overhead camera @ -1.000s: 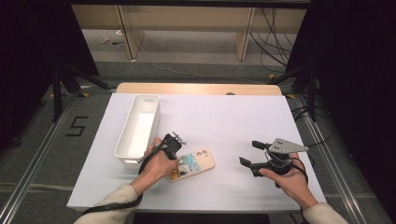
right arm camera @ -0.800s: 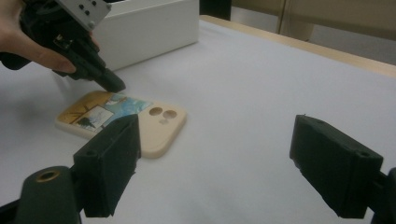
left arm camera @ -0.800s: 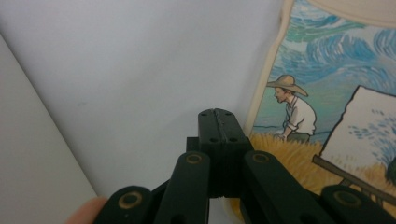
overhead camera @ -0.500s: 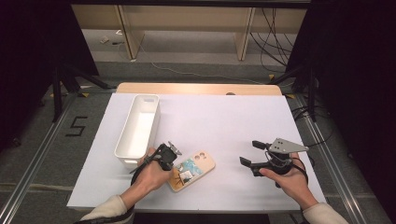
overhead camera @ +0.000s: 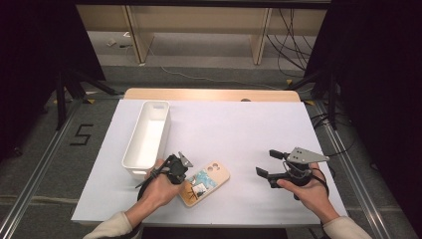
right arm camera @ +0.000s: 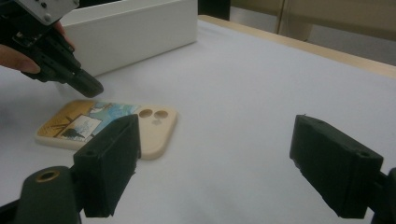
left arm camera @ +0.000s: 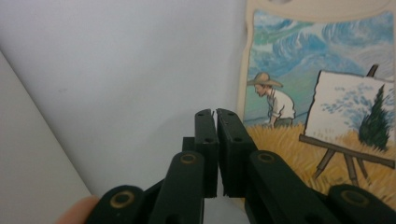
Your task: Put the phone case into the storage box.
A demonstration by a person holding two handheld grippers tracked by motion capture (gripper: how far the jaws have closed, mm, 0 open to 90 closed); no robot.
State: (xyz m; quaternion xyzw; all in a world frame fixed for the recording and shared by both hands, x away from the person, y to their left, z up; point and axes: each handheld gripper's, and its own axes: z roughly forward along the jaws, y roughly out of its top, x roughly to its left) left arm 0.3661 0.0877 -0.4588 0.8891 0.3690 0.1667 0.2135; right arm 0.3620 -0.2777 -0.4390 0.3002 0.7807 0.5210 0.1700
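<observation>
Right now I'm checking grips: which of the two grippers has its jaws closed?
The left gripper, beside the painted phone case: its jaws meet with nothing between them. The right gripper stands wide open over bare table.

A lab: black curtains (overhead camera: 45,45), marked floor (overhead camera: 82,134), loose cables (overhead camera: 288,30).

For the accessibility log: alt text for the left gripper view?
The left gripper, its black jaws shut and empty, hangs over the white table at the edge of a phone case printed with a painter at an easel.
</observation>
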